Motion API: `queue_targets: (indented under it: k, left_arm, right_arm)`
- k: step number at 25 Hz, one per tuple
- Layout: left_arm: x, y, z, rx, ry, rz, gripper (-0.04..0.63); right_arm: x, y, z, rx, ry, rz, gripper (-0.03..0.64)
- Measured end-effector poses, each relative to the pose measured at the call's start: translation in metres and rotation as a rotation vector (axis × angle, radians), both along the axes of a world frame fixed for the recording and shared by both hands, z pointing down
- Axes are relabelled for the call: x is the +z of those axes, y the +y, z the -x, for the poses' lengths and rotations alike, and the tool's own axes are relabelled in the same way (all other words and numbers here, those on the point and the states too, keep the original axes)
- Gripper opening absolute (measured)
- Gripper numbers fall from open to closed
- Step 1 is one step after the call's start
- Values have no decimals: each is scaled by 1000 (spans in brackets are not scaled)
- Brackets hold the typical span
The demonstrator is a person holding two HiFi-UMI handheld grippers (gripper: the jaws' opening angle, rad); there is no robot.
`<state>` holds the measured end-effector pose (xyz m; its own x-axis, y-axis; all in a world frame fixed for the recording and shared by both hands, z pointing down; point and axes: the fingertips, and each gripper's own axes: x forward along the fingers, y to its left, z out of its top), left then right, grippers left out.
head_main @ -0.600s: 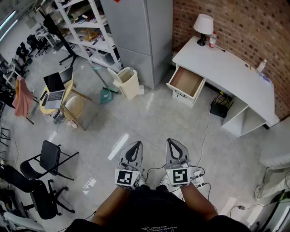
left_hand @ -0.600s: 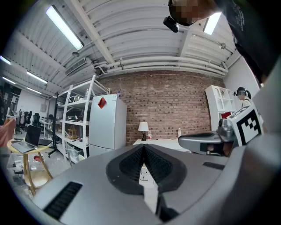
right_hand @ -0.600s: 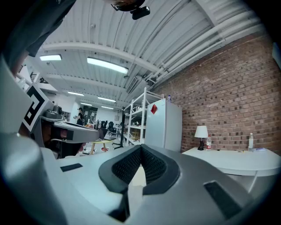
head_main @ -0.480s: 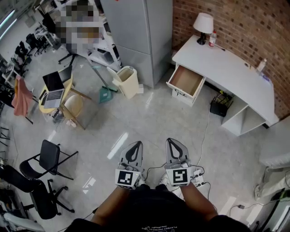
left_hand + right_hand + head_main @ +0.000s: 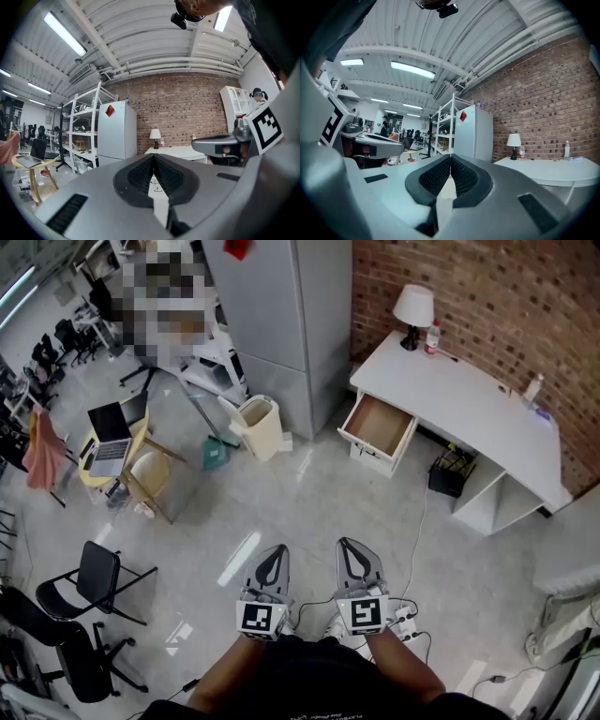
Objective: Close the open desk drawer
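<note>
A white desk [image 5: 473,404] stands along the brick wall at the upper right of the head view. Its drawer [image 5: 379,430] is pulled out, showing an empty brown bottom. My left gripper [image 5: 274,562] and right gripper [image 5: 351,557] are held side by side low in that view, level, far short of the desk across open floor. Both are shut with their ribbed pads together and nothing between them. In the left gripper view [image 5: 153,160] the desk [image 5: 176,151] shows ahead beside the right gripper's body. In the right gripper view [image 5: 450,161] the desk top [image 5: 551,168] lies at right.
A grey fridge [image 5: 286,315] stands left of the desk, with a cream bin [image 5: 256,427] at its foot. A small table with a laptop [image 5: 111,437], a wooden chair [image 5: 155,479] and black chairs [image 5: 98,576] sit at left. A cable and power strip [image 5: 405,618] lie beside my right gripper.
The view has shifted: the desk and drawer now sit slightly higher and further left, and both grippers sit lower in the picture. The jaws stay shut.
</note>
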<state>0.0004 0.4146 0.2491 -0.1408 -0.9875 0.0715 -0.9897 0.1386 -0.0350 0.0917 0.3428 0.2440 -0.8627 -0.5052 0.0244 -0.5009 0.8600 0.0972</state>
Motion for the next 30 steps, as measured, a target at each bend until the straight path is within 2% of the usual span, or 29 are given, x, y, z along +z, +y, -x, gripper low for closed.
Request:
queue_targets:
  k: [8, 12, 14, 18, 24, 30]
  left_arm:
    - [-9, -8, 2, -33, -3, -33, 8]
    - [-8, -19, 20, -28, -2, -58, 8]
    - [-8, -32, 30, -12, 6, -55, 8]
    - [-13, -62, 57, 24, -6, -62, 8]
    - [-13, -100, 106, 101, -22, -57, 8]
    - [-20, -130, 152, 158, -21, -75, 8]
  right_arm:
    - [-16, -3, 1, -49, -54, 9, 28]
    - [-16, -8, 21, -67, -18, -34, 28]
    - [-16, -18, 33, -59, -9, -22, 28]
    - [-18, -42, 60, -30, -9, -1, 28]
    - [-30, -64, 120, -7, 53, -156, 28]
    - [-25, -83, 163, 59, 60, -128, 28]
